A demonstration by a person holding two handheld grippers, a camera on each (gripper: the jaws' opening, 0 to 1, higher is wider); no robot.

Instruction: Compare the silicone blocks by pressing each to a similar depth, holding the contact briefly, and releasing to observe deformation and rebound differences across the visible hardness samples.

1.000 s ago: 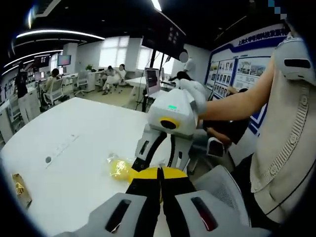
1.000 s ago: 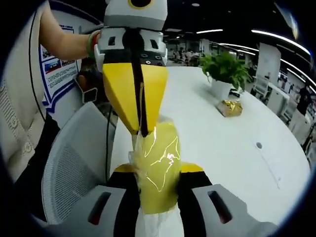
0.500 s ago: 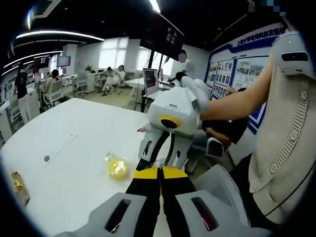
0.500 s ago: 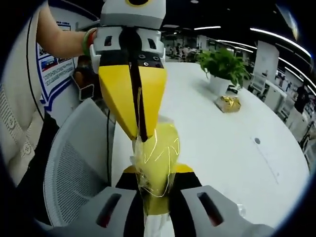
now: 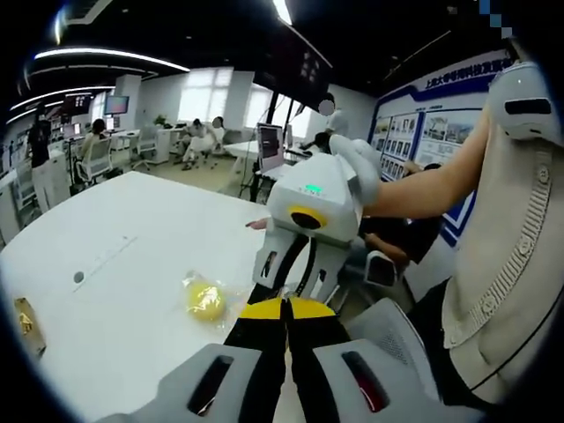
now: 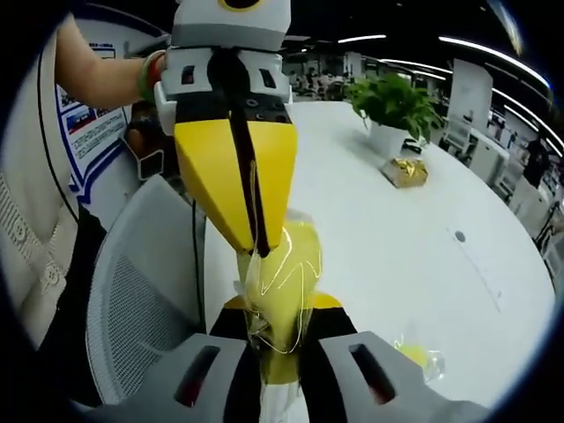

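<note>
both the right gripper [image 6: 282, 330] and left gripper [image 6: 251, 238] clench one bagged yellow block [image 6: 282, 278]; another bagged block [image 5: 205, 300] lies at ten o'clock.

Right gripper [image 6: 280, 328]: jaws narrower than a second ago, now pinched on the wrapped yellow block [image 6: 280, 280].
Wrapped yellow block: squeezed slimmer between those jaws than it was.
Left gripper [image 6: 251, 240]: in the right gripper view, closed tip now at the block's upper edge; a second ago it overlapped less of the wrap.
Second wrapped yellow block [image 5: 205, 300]: on the white table [image 5: 123, 264], its rounded shape shows more fully than a second ago, when the grippers partly covered it.
</note>
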